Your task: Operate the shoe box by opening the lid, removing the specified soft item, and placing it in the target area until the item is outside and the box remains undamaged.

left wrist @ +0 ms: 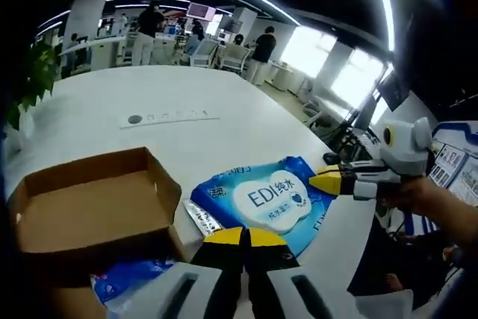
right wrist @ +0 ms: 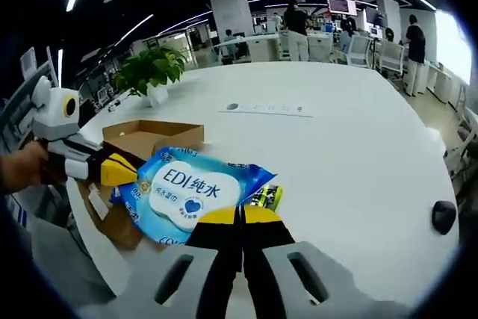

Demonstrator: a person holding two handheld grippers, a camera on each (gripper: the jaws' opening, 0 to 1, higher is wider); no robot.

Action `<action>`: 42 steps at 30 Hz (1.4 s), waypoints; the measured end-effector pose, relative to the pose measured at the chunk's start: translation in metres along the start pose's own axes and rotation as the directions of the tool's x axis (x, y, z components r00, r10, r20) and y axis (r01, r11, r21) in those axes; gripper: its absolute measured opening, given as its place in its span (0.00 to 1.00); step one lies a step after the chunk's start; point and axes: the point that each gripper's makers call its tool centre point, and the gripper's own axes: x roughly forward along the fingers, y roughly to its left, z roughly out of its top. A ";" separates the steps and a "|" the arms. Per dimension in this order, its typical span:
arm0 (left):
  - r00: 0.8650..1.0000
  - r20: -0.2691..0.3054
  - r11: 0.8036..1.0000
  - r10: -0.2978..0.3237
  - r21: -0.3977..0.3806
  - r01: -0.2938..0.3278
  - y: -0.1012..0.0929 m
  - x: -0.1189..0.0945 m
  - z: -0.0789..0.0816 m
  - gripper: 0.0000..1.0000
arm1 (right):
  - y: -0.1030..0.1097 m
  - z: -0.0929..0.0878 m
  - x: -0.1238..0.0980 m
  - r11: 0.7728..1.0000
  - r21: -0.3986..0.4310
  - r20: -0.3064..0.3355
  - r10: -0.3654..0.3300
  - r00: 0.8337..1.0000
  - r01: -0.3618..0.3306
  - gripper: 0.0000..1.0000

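We log: wipes pack (left wrist: 272,201) on the table (left wrist: 224,102), beside the open box (left wrist: 89,207); a small packet (left wrist: 200,220) between them; a strip (left wrist: 170,117) farther out; a potted plant (right wrist: 151,72) behind the box.

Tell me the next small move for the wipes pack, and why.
Probably carry the wipes pack a little farther from the open shoe box, then set it flat on the white table. Both the left gripper and right gripper appear shut on its edges, and it is already outside the box.
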 end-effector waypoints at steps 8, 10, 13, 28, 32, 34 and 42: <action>0.997 -0.072 0.999 0.035 0.002 -0.035 0.013 0.026 -0.005 0.00 | -0.014 -0.009 0.026 1.000 -0.008 -0.036 -0.007 0.999 0.007 0.00; 0.995 -0.085 0.999 0.049 0.021 -0.048 0.015 0.031 -0.006 0.00 | -0.018 -0.013 0.033 1.000 -0.007 -0.046 -0.009 0.999 0.008 0.00; 0.993 -0.098 0.997 0.070 0.051 -0.066 0.017 0.037 -0.007 0.00 | -0.023 -0.017 0.040 1.000 0.009 -0.047 -0.010 0.999 0.011 0.00; 0.983 -0.141 0.987 0.121 0.125 -0.104 0.028 0.043 -0.016 0.00 | -0.022 -0.032 0.060 1.000 0.022 -0.054 -0.014 0.998 0.016 0.00; 0.982 -0.144 0.983 0.126 0.151 -0.104 0.029 0.043 -0.017 0.00 | -0.022 -0.032 0.060 1.000 0.010 -0.055 -0.016 0.998 0.017 0.00; 0.982 -0.146 0.983 0.122 0.154 -0.099 0.028 0.044 -0.018 0.00 | -0.022 -0.031 0.061 1.000 0.012 -0.049 -0.020 0.999 0.020 0.00; 0.979 -0.149 0.972 0.141 0.211 -0.107 0.032 0.045 -0.021 0.00 | -0.025 -0.034 0.061 0.999 0.014 -0.039 -0.037 0.999 0.038 0.00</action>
